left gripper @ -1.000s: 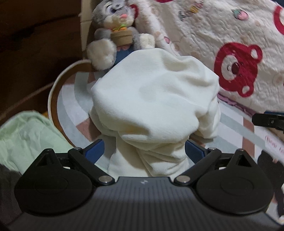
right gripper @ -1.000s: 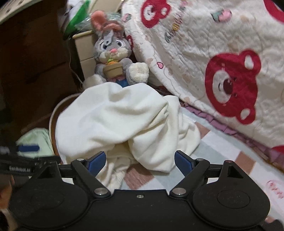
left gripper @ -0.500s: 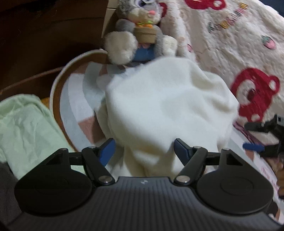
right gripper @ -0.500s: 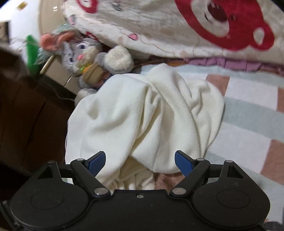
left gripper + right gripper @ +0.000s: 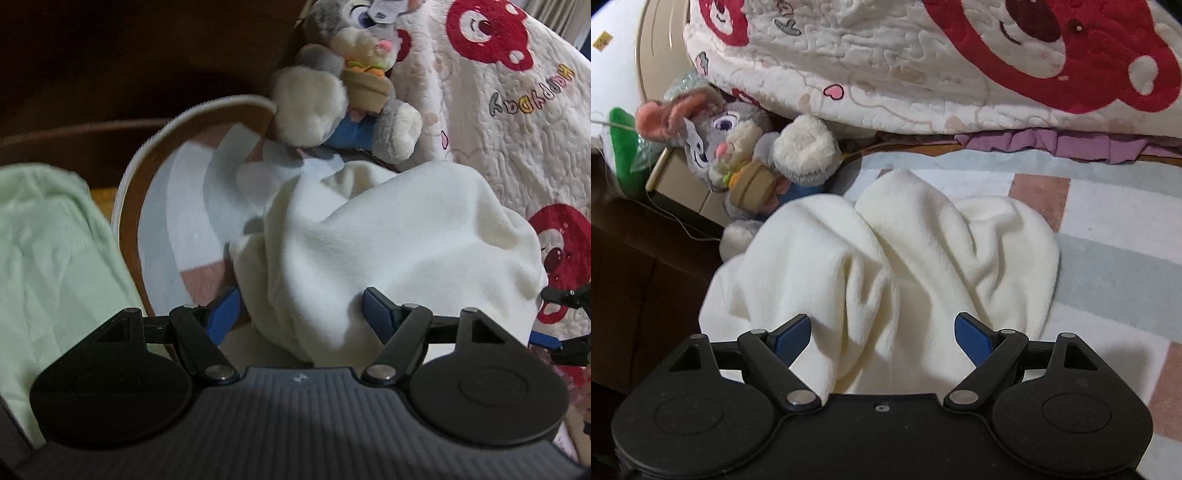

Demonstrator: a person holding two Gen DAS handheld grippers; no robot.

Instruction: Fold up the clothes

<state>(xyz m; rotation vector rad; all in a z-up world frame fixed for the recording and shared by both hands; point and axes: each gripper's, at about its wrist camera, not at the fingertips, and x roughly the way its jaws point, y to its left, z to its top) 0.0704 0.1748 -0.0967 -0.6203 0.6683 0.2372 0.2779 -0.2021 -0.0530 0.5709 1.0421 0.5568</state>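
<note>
While the cream fleece garment (image 5: pixel 886 266) is lying heaped on the striped rug (image 5: pixel 1108 280), near its curved edge by the plush rabbit (image 5: pixel 746 155), we are seeing it bulge up between both tools. The left gripper (image 5: pixel 299 314) is standing wide open, cloth sitting between its blue pads but not pinched; the right gripper (image 5: pixel 882 332) is gaping likewise, closing on nothing. Both are reaching in from the garment's near side, about equally close. We are finding no long axis in the heap. Hems, sleeves and collar are staying hidden in folds; the near edge is cut off beneath the gripper bodies. A green cloth (image 5: pixel 48 266) is lying off the rug's edge.
</note>
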